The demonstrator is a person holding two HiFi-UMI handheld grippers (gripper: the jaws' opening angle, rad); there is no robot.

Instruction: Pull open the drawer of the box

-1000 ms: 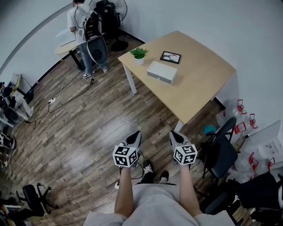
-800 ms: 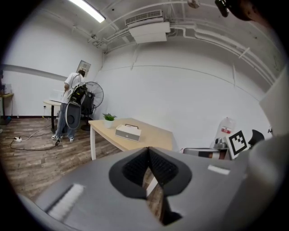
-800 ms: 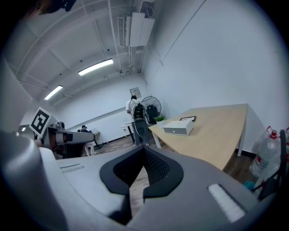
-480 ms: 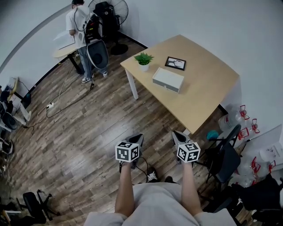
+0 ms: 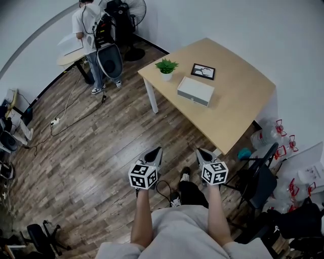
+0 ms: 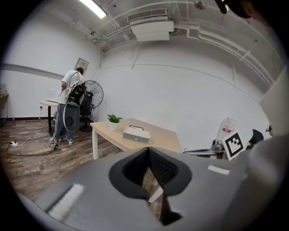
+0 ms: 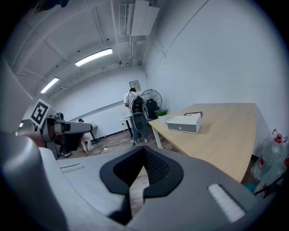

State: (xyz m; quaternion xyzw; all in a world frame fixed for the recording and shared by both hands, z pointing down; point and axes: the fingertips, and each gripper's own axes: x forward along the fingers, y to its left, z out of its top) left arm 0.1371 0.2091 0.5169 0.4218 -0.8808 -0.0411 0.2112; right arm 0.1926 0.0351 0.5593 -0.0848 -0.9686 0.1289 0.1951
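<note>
a person is standing at 11 o'clock beside a fan, well apart from the table. open wooden floor is lying between the table's near edge and the grippers. the left gripper and the right gripper are hanging at 6 o'clock, each with its fingers pressed together on nothing. since half a second ago a dark leg is stepping forward between them. the box is sitting on the table at 1 o'clock, its drawer flush, near a plant and a picture frame. a chair is crowding the table corner at 4 o'clock.
</note>
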